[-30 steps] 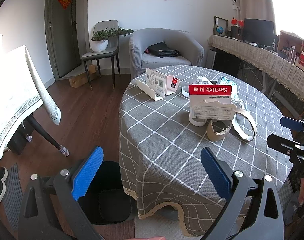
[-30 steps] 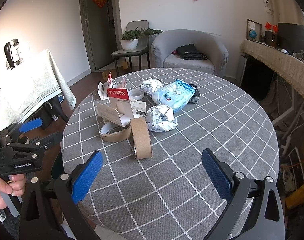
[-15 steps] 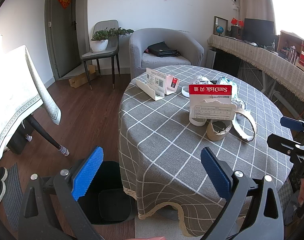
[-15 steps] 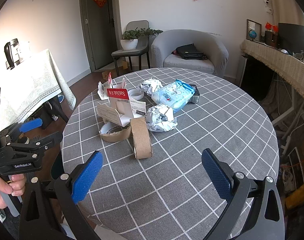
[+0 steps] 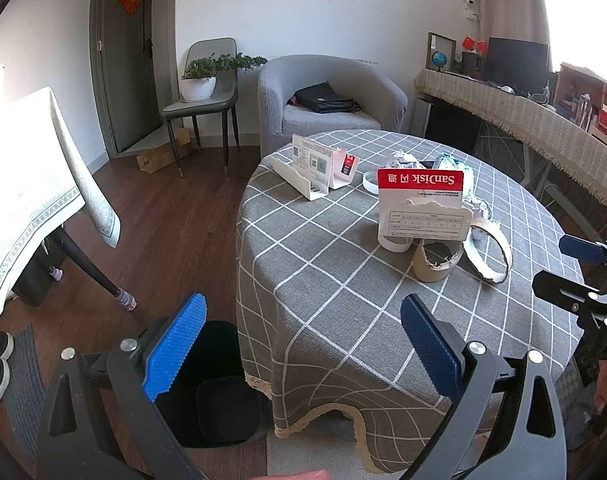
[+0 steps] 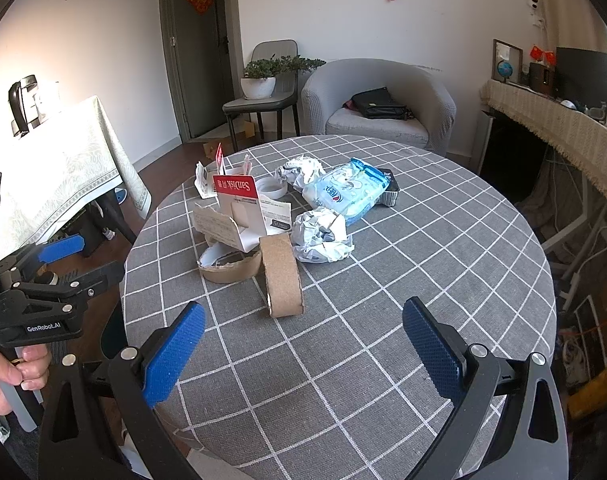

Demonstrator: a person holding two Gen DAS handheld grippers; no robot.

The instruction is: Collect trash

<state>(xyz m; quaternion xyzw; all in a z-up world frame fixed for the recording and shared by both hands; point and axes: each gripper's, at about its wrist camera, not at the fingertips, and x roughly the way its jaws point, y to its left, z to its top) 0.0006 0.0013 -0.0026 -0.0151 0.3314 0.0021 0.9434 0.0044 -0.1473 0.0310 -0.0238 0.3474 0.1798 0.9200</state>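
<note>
Tongs held wide apart, empty: left tongs (image 5: pixel 299 344) at table (image 5: pixel 343 304) edge, right tongs (image 6: pixel 303 352) above cardboard roll (image 6: pixel 282 280).

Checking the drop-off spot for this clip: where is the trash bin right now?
In the left wrist view the black trash bin sits on the wooden floor at lower centre, tucked against the round table's near-left edge, just beyond the open left gripper.

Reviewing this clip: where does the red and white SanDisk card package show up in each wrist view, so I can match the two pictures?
Left wrist: the SanDisk package stands right of centre on the table, red strip on top.
Right wrist: the SanDisk package stands left of centre, behind the upright cardboard tape roll.
Shared landmark: the grey armchair behind the table.
</note>
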